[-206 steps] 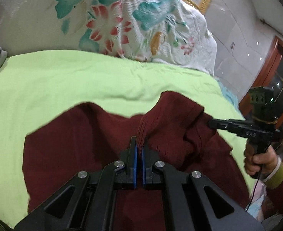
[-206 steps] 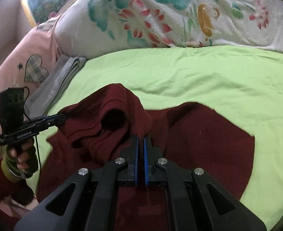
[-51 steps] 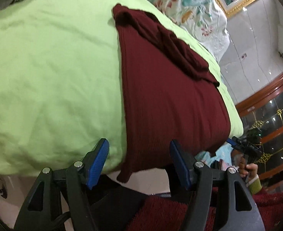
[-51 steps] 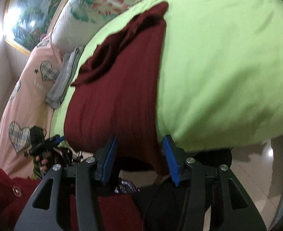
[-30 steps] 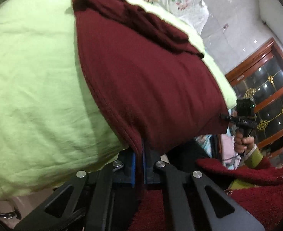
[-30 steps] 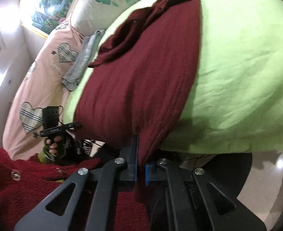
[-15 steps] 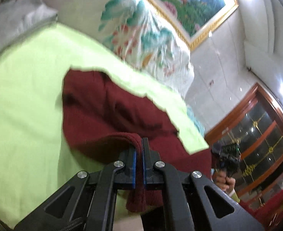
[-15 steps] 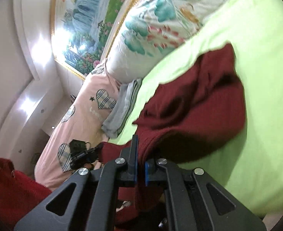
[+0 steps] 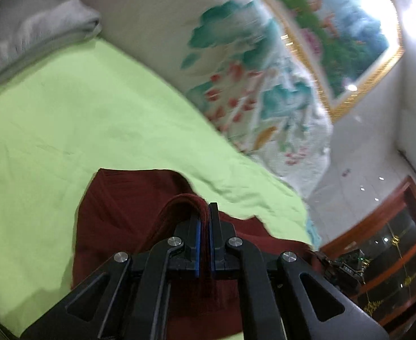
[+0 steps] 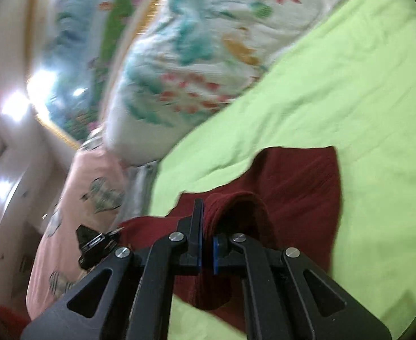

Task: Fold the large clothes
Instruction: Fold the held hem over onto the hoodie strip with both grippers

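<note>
Half a second ago our left tongs (image 9: pixel 204 221) and right tongs (image 10: pixel 206 226) held the hem low near the bed's edge; now we have carried it further over the bed, and the far end of the maroon sweater (image 9: pixel 128 198) sits closer to both cameras, doubled back on itself. Both views are more blurred than before.

Our left tongs are pressed together on a thick ribbed roll of the sweater's edge, which arches up and over the left finger. Our right tongs are likewise clamped on a bunched fold of the sweater (image 10: pixel 295 181), with cloth hanging down between the blue pads (image 10: pixel 215 253).

The knit is dark red, fine-ribbed and soft, lying as a rough rectangle on the lime-green bedsheet (image 9: pixel 66 119), which is smooth with shallow creases. Behind it lie a white quilted pillow (image 9: pixel 236 85) printed with teal and red flowers, a grey folded cloth (image 9: pixel 32 25), and a pink cover with plaid hearts (image 10: pixel 94 187). A gilt-framed landscape painting (image 9: pixel 346 36) hangs on the pale wall, beside a dark wooden glass-fronted cabinet (image 9: pixel 392 243).
</note>
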Motion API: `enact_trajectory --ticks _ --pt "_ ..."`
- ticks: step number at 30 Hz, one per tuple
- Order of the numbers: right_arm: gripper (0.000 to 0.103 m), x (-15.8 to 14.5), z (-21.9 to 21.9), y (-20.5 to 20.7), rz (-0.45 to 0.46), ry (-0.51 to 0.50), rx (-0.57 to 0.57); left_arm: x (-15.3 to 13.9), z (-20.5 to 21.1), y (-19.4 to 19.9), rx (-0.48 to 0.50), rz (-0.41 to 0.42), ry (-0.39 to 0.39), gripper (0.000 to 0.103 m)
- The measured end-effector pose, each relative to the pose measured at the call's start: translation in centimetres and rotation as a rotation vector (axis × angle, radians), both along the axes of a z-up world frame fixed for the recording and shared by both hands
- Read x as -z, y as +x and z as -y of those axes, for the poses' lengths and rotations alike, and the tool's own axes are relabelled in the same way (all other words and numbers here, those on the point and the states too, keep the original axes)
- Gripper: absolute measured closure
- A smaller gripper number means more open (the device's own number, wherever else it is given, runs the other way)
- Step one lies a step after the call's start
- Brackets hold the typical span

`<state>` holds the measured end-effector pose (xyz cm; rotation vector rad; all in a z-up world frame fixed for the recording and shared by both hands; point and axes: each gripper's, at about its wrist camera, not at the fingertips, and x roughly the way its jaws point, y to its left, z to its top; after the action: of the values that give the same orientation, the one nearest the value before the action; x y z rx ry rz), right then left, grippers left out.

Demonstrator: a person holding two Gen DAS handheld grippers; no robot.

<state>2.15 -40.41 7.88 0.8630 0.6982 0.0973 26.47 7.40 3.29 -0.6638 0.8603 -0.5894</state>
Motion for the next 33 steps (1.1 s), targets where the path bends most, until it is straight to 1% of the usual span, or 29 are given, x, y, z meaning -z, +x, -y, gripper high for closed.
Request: enact_trajectory --ticks 1,2,3,5,6,7,8,10,11,13,14,15,17,19,20,23,25,26,27,30,31,32,33 --pt "0.098 0.8 0.5 0.7 -0.034 0.004 0.012 1.4 0.8 1.3 -0.002 -0.034 0.027 0.101" --pt "0.098 2.3 0.9 1.5 -0.088 0.009 0.024 2.6 1.1 2.0 -0.004 -0.059 0.044 0.101" --pt "0.095 3.3 1.1 1.9 -0.125 0.005 0.037 3.8 1.5 2.6 -0.007 -0.084 0.065 0.101" --pt "0.095 5.7 1.6 2.6 -0.202 0.002 0.072 5.9 2.0 3.5 -0.016 -0.122 0.102 0.1" --pt "0.095 6.6 1.8 2.7 -0.227 0.018 0.085 6.6 2.1 3.6 -0.019 -0.141 0.108 0.1" --pt "0.094 7.2 2.1 2.6 -0.232 0.037 0.095 7.6 2.1 3.8 -0.02 -0.166 0.1 0.1" --pt "0.094 7.4 2.3 2.3 -0.22 0.06 0.103 8.1 1.9 3.9 -0.023 -0.174 0.085 0.1" --pt "0.093 7.2 2.7 1.7 -0.2 0.072 0.117 8.4 1.3 3.3 -0.026 -0.177 0.07 0.098" --pt "0.09 6.8 2.8 1.4 -0.196 0.064 0.126 8.3 1.0 3.1 -0.027 -0.167 0.072 0.097" --pt "0.077 5.6 3.2 0.4 -0.177 0.031 0.176 7.5 0.1 2.3 -0.041 -0.142 0.104 0.096" --pt "0.065 5.0 3.4 -0.3 -0.163 0.017 0.203 7.0 -0.5 1.8 -0.05 -0.13 0.109 0.096" --pt "0.058 4.3 3.6 -1.1 -0.142 -0.001 0.23 6.5 -1.4 1.2 -0.063 -0.122 0.105 0.096" --pt "0.058 3.2 3.0 -1.5 -0.121 -0.029 0.239 5.8 -3.1 -0.2 -0.087 -0.116 0.065 0.096" --pt "0.058 2.2 1.9 -2.2 -0.097 -0.036 0.215 5.4 -4.0 -1.8 -0.091 -0.119 0.032 0.096" --pt "0.058 1.8 1.1 -2.5 -0.084 -0.035 0.195 5.2 -4.3 -2.7 -0.085 -0.118 0.023 0.096" --pt "0.058 1.3 -1.4 -2.7 -0.073 -0.042 0.136 4.6 -3.8 -5.6 -0.043 -0.115 -0.001 0.091" --pt "0.058 1.3 -2.9 -3.0 -0.065 -0.039 0.101 4.4 -3.2 -7.8 -0.008 -0.116 -0.019 0.081" --pt "0.058 1.4 -3.7 -3.1 -0.062 -0.031 0.081 4.3 -2.8 -8.6 0.01 -0.117 -0.027 0.078" --pt "0.058 1.6 -4.2 -3.2 -0.064 -0.03 0.069 4.2 -2.5 -9.4 0.024 -0.116 -0.029 0.074" --pt "0.058 2.2 -5.9 -3.6 -0.076 -0.036 0.043 4.3 -1.2 -11.9 0.076 -0.118 -0.009 0.064" --pt "0.058 2.5 -6.4 -3.8 -0.083 -0.037 0.037 4.4 -0.9 -12.8 0.088 -0.121 -0.001 0.061" --pt "0.058 2.9 -6.8 -4.0 -0.09 -0.036 0.035 4.6 -0.8 -13.3 0.094 -0.125 -0.004 0.059" --pt "0.058 3.3 -7.1 -4.2 -0.096 -0.034 0.032 5.0 -0.7 -13.9 0.096 -0.139 -0.015 0.055"
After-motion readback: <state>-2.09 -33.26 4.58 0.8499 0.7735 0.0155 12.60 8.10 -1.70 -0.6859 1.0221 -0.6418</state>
